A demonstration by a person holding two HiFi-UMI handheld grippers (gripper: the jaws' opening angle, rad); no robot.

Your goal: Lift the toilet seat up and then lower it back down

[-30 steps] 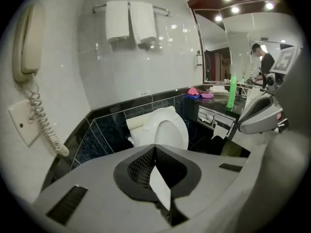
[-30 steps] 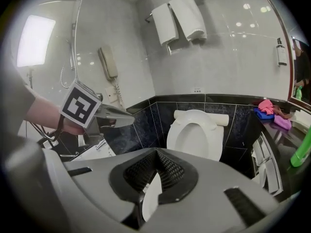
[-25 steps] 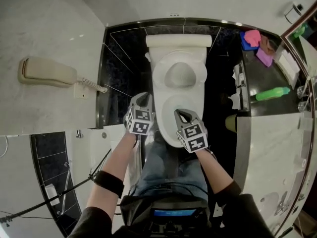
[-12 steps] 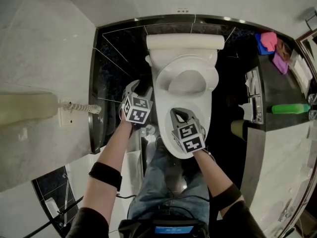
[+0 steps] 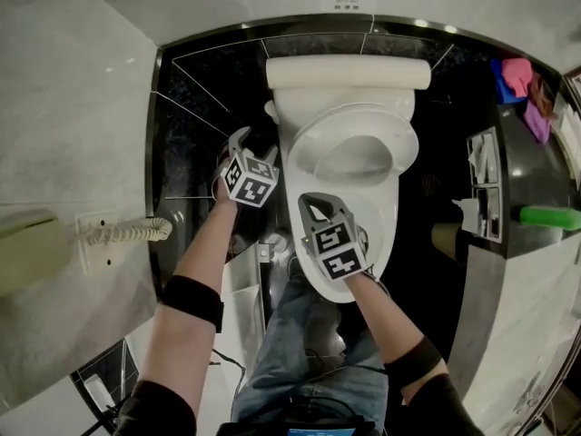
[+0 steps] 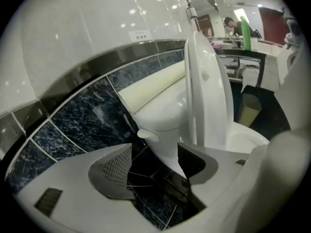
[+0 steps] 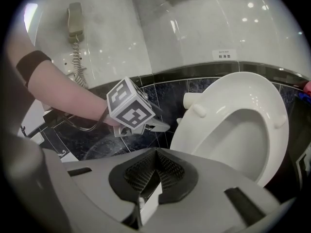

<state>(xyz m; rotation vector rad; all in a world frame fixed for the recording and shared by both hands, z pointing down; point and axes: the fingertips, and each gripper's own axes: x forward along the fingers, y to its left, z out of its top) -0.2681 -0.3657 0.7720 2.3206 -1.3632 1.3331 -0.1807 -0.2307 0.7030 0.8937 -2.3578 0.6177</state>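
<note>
The floor (image 5: pixel 423 187) was dark, glossy stone, and the white toilet (image 5: pixel 349 143) stood on it against the back wall. Just right of the toilet, a tan bin (image 5: pixel 443 240) sat on the same floor, close beside the base of the counter (image 5: pixel 517 166). The counter ran along the right side, with a dark, shiny top. At its far end lay a blue cloth (image 5: pixel 501 69), a pink cloth (image 5: pixel 520 74) touching it, and a purple cloth (image 5: pixel 538 122) just beside them. Nearer along the counter was a green bottle (image 5: pixel 551 216), well apart from the cloths; whether it stood or lay flat could not be told.
</note>
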